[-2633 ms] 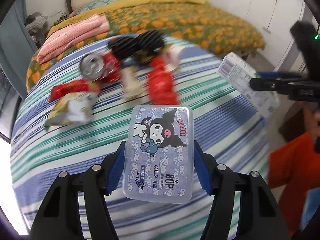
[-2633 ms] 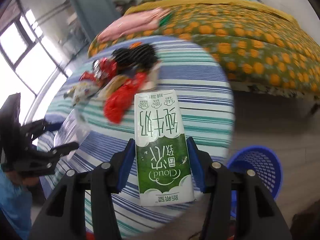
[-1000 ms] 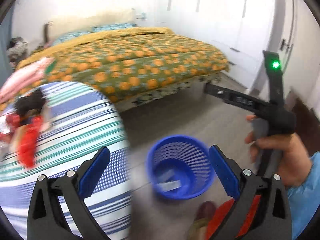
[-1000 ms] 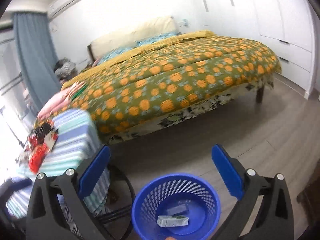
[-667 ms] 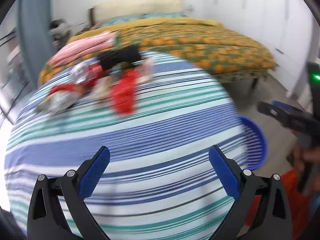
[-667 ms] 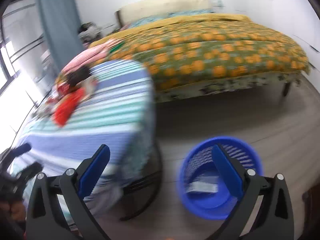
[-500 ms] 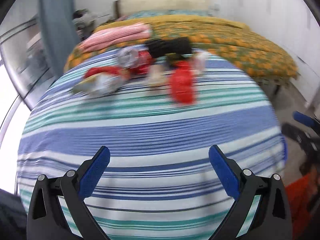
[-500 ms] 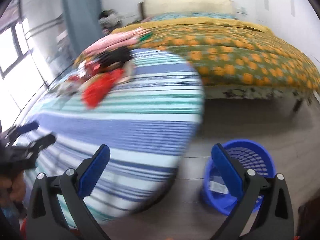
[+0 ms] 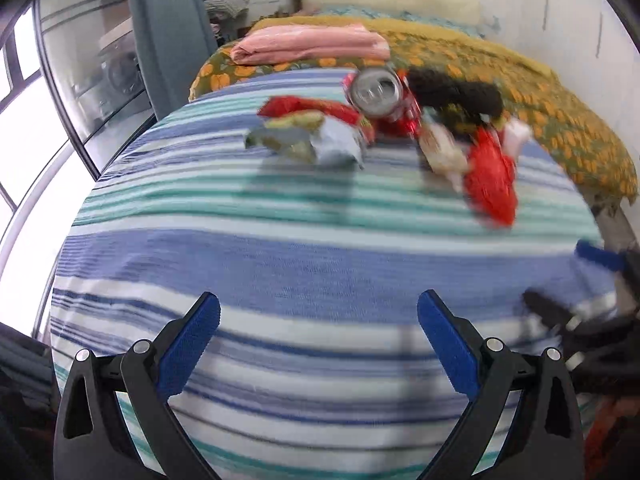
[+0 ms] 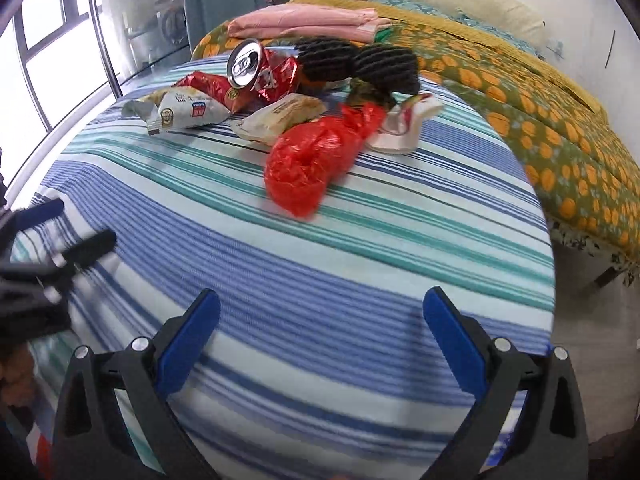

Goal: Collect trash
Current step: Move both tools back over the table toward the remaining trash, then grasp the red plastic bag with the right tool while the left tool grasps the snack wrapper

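Trash lies in a heap on the far side of a round table with a striped cloth: a crumpled red plastic bag, a crushed red can, a white snack packet, a red snack packet, a beige wrapper and a white carton scrap. My right gripper hovers open over the near edge, empty. My left gripper is open and empty too, over the near side, with the can and red bag far ahead.
A black ribbed item lies behind the heap. Past the table stands a bed with an orange-patterned cover and folded pink fabric. Windows and a grey-blue curtain are at left. The other gripper shows at the right edge.
Both grippers dropped the blue case and the milk carton into the blue basket, opened, and swung back from the floor to face the table and its trash heap.
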`<act>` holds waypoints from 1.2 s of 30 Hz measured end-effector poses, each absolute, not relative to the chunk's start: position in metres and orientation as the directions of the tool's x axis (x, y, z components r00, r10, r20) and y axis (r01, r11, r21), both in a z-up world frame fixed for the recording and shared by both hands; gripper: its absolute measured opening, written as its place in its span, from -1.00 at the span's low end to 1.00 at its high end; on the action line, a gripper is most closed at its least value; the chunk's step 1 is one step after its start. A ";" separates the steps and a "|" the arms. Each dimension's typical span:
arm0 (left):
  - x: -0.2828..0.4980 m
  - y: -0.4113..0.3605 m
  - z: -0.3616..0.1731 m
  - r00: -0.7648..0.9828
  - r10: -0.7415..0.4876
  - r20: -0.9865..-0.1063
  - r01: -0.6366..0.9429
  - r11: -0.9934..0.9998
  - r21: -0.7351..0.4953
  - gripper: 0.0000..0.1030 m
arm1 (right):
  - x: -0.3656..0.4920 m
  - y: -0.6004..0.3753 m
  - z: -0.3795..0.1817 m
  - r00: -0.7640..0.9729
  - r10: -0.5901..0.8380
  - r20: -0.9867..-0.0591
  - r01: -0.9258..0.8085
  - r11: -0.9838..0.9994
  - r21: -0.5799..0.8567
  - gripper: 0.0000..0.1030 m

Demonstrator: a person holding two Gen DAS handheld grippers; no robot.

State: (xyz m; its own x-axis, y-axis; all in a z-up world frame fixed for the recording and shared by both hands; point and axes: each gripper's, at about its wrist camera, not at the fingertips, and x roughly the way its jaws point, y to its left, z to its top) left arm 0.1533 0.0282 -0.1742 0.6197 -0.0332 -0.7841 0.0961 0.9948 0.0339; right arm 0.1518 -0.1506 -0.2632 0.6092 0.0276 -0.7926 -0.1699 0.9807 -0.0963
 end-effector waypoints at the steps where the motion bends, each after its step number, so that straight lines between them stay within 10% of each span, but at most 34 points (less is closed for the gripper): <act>1: 0.159 0.029 -0.169 0.624 -0.044 -0.780 0.089 0.996 0.016 0.90 | 0.154 -0.149 -0.265 0.607 0.026 -0.794 -0.171 0.980 -0.099 0.91; 16: 0.313 -0.002 -0.163 0.535 0.330 -0.778 -0.250 0.941 0.227 0.89 | 0.157 -0.144 -0.269 0.624 0.047 -0.780 -0.165 0.984 -0.072 0.91; 25: 0.264 0.072 -0.156 0.595 0.195 -0.780 -0.162 0.979 0.121 0.91 | 0.156 -0.144 -0.268 0.624 0.049 -0.780 -0.165 0.984 -0.070 0.91; 30: 0.267 0.089 -0.136 0.645 -0.096 -0.758 0.014 0.993 -0.114 0.91 | 0.156 -0.144 -0.269 0.624 0.049 -0.780 -0.165 0.984 -0.070 0.91; 36: 0.300 0.042 -0.158 0.530 -0.219 -0.819 0.307 0.950 -0.056 0.91 | 0.156 -0.144 -0.268 0.625 0.047 -0.779 -0.162 0.984 -0.070 0.91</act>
